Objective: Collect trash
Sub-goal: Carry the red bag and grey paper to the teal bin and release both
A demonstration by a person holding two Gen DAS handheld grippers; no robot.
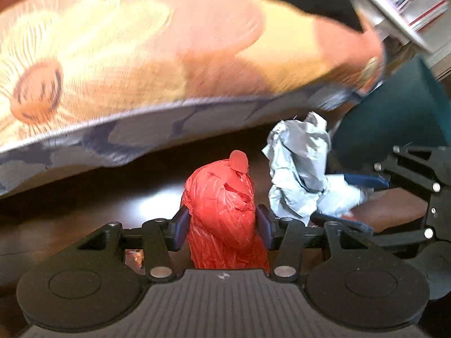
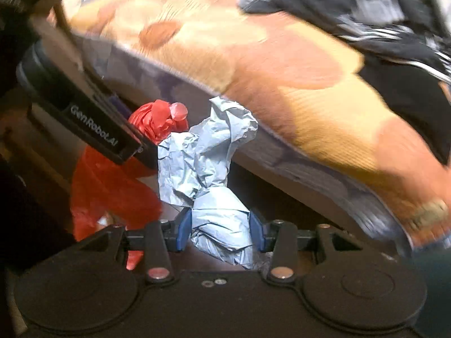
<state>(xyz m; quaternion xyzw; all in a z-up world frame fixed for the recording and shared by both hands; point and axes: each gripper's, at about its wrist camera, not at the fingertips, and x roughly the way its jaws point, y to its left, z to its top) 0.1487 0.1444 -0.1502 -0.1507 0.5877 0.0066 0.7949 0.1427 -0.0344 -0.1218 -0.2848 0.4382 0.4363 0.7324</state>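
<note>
Between our left gripper's (image 1: 222,226) blue pads (image 1: 180,226) sits a crumpled red plastic bag (image 1: 222,211), which we grip firmly on both sides. Between our right gripper's (image 2: 215,232) pads (image 2: 183,231) we clamp a wad of crumpled grey paper (image 2: 208,174), its top sticking up past the fingertips. Just beside each wad sits the other. Beyond the fingers lies dark wooden floor (image 1: 118,191), then the blurred edge of an orange-patterned bedspread (image 1: 112,56) with dark clothing (image 2: 366,8) on it.

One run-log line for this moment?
left hand-held gripper: shut on red plastic bag | right hand-held gripper: shut on grey crumpled paper
</note>
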